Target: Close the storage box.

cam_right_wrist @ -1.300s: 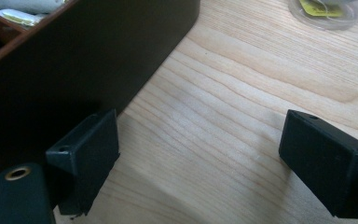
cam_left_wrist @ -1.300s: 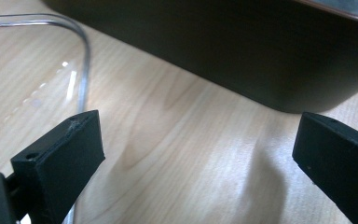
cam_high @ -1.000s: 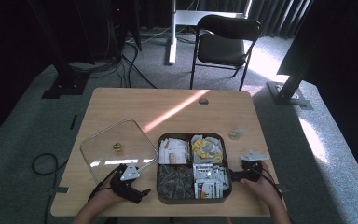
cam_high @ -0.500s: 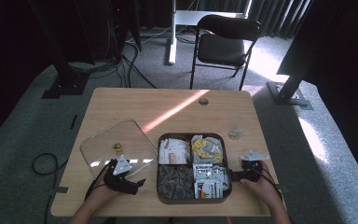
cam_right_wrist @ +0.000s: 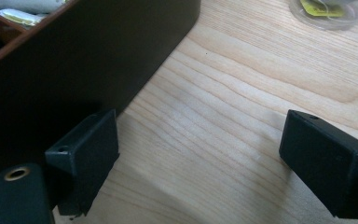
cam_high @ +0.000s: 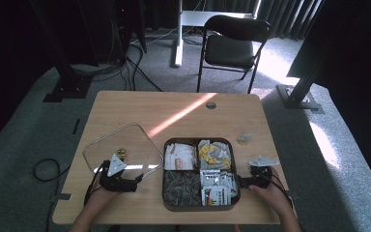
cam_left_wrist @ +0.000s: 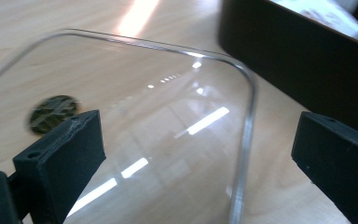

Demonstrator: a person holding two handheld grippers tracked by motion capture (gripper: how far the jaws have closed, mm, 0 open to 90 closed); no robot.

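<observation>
High view: clear lid (cam_high: 118, 150) flat on table (cam_high: 183, 108), left of box (cam_high: 200, 173); left gripper (cam_high: 135, 178) at lid's near right corner, right gripper (cam_high: 239, 182) beside box's right wall.

Left gripper view: jaws wide open – lid edge (cam_left_wrist: 247, 140) runs straight ahead between them.

Right gripper view: jaws open, empty – box wall (cam_right_wrist: 98, 60) touching left jaw.

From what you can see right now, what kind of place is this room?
Probably a lab or studio set up for recording, not a home: a lone wooden table on grey carpet, black stand bases with loose cables around them, and a folding chair behind.
</observation>
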